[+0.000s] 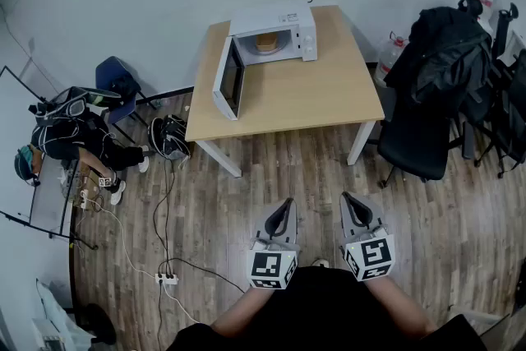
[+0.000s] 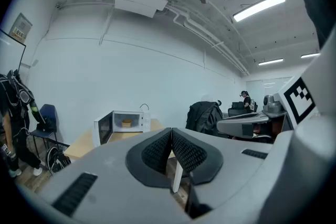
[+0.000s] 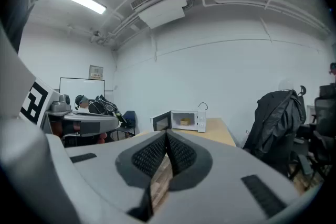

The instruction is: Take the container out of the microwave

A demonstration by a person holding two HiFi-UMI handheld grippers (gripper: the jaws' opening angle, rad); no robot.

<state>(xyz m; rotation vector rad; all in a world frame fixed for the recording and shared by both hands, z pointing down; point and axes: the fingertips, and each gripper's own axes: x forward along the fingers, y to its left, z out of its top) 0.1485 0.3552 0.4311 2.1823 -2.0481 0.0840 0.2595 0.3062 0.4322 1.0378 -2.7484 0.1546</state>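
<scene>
A white microwave (image 1: 275, 31) stands at the far side of a wooden table (image 1: 296, 94), its door (image 1: 228, 79) swung wide open to the left. Inside it sits a small tan container (image 1: 265, 43), which also shows small in the left gripper view as the container (image 2: 126, 123) and in the right gripper view as the container (image 3: 184, 122). My left gripper (image 1: 288, 202) and right gripper (image 1: 346, 196) hover side by side over the wood floor, well short of the table. Both point toward the microwave, and both are shut with nothing between the pads.
A black office chair draped with dark jackets (image 1: 431, 86) stands right of the table. To the table's left are a blue chair (image 1: 117, 80), a backpack (image 1: 168, 137) and a person in black (image 1: 78, 140). A power strip with cables (image 1: 167, 279) lies on the floor.
</scene>
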